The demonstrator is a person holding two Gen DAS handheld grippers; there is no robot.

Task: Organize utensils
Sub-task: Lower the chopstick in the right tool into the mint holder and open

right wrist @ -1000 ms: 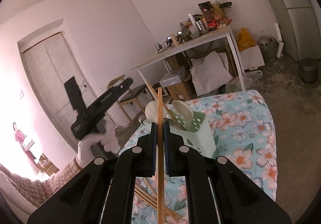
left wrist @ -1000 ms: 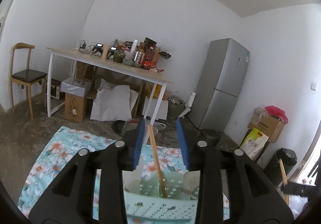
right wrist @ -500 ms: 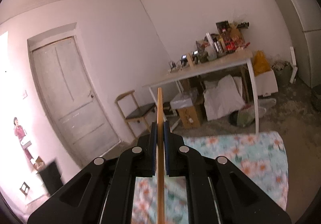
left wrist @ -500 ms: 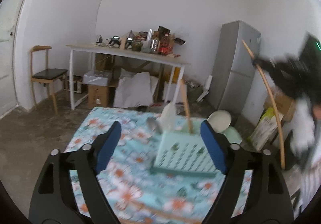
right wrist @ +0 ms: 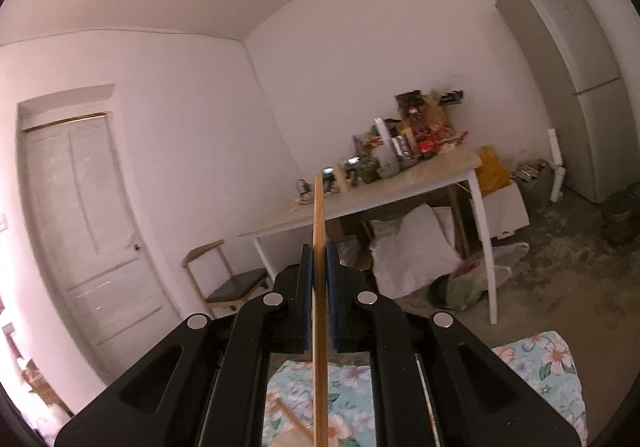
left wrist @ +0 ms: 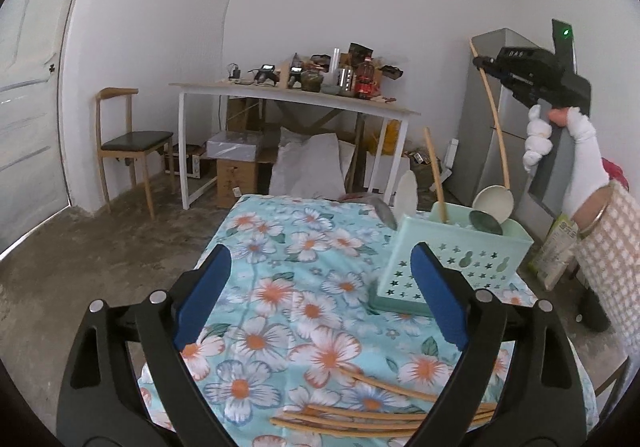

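Note:
A mint green utensil holder (left wrist: 452,259) stands on the floral tablecloth (left wrist: 304,287), holding a wooden chopstick (left wrist: 434,175), a white spoon (left wrist: 493,201) and other spoons. Several wooden chopsticks (left wrist: 380,413) lie on the cloth near me. My left gripper (left wrist: 320,287) is open and empty, low over the cloth, left of the holder. My right gripper (right wrist: 319,267) is shut on a wooden chopstick (right wrist: 319,231). In the left wrist view it (left wrist: 480,61) is raised above the holder, with the chopstick (left wrist: 494,119) hanging down toward the holder.
A white table (left wrist: 296,103) cluttered with bottles and tools stands at the back wall, with boxes and bags under it. A wooden chair (left wrist: 128,135) is at the left, a grey fridge (left wrist: 488,119) at the right, a white door (right wrist: 88,223) to the left.
My left gripper has let go of the chopstick now in the holder, opened wide and pulled back. My right gripper has lifted its chopstick high above the holder.

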